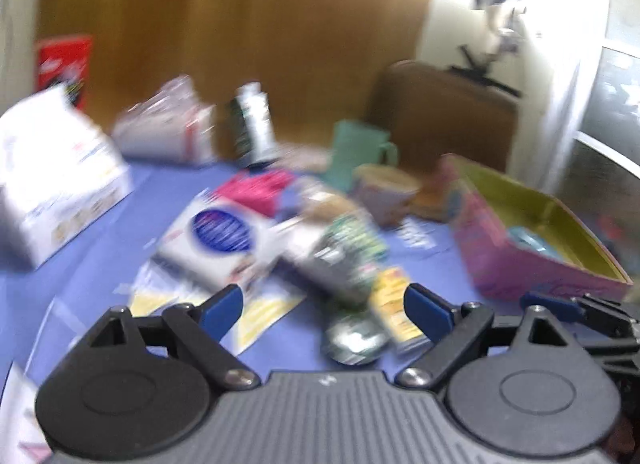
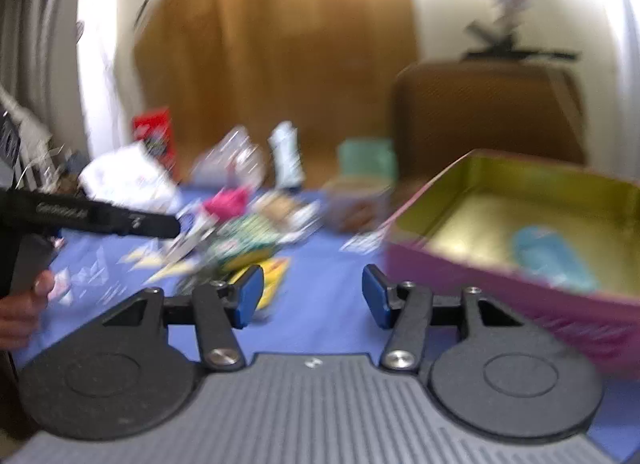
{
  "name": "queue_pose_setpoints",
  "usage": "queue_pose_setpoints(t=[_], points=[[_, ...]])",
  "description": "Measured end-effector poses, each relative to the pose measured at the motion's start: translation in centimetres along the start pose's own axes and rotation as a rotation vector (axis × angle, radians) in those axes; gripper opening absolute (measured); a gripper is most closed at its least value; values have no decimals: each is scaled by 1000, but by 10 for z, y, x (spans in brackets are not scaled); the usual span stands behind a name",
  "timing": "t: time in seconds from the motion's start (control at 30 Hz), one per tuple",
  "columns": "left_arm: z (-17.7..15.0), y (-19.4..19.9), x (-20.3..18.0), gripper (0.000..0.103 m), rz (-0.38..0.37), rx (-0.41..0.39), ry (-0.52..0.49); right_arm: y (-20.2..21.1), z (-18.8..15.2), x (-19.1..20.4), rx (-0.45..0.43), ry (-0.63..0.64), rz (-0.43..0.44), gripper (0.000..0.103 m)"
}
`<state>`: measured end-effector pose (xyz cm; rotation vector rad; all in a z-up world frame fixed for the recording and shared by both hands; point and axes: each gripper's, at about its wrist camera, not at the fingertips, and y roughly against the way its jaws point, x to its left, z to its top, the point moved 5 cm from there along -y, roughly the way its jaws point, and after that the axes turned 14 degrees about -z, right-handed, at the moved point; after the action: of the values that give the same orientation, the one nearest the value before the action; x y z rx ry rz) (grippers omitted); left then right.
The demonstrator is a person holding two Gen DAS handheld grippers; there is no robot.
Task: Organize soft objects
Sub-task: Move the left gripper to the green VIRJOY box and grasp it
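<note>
With both tongs empty, the left gripper (image 1: 322,306) spread wide over the blurred pile of packets (image 1: 336,248) and the right gripper (image 2: 312,296) half-open left of the pink box (image 2: 520,264), a hasty grab could catch hard items instead.

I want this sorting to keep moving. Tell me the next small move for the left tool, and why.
Probably ease the left tool forward and down onto the pile of packets just ahead. Its jaws stand open with nothing between them, and the pink box on the right holds only a light blue item, so there is room. The frames are blurred, so which packet is soft I cannot tell.
</note>
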<state>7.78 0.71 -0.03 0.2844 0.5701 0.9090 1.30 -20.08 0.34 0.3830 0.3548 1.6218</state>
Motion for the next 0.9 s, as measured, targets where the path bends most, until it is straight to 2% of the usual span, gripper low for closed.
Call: queue_pose_setpoints(t=[0.07, 0.17, 0.3, 0.33, 0.47, 0.57, 0.7, 0.73, 0.8, 0.83, 0.9], points=[[-8, 3, 13, 91, 2, 4, 36, -10, -5, 19, 37, 31, 31, 58], [-16, 2, 23, 91, -1, 7, 71, -29, -5, 38, 83, 75, 20, 59], [-28, 2, 39, 91, -11, 7, 110, -46, 8, 46, 118, 43, 27, 59], [-29, 2, 41, 91, -23, -2, 124, -48, 11, 48, 123, 18, 31, 61], [-27, 7, 47, 91, -61, -42, 168, -72, 25, 53, 153, -98, 25, 84], [-27, 10, 52, 91, -78, -65, 202, -92, 30, 61, 193, -174, 39, 88], [-27, 10, 54, 91, -88, -71, 211, -113, 29, 72, 205, -146, -11, 91], [-27, 10, 53, 91, -88, -71, 208, -115, 29, 75, 188, -120, -22, 90], [-27, 10, 54, 91, -91, -72, 205, -115, 29, 77, 177, -89, -7, 64], [-27, 10, 54, 91, -94, -74, 207, -112, 29, 77, 179, -92, 0, 58], [-27, 10, 55, 91, -96, -73, 216, -106, 29, 75, 173, -89, 4, 55]])
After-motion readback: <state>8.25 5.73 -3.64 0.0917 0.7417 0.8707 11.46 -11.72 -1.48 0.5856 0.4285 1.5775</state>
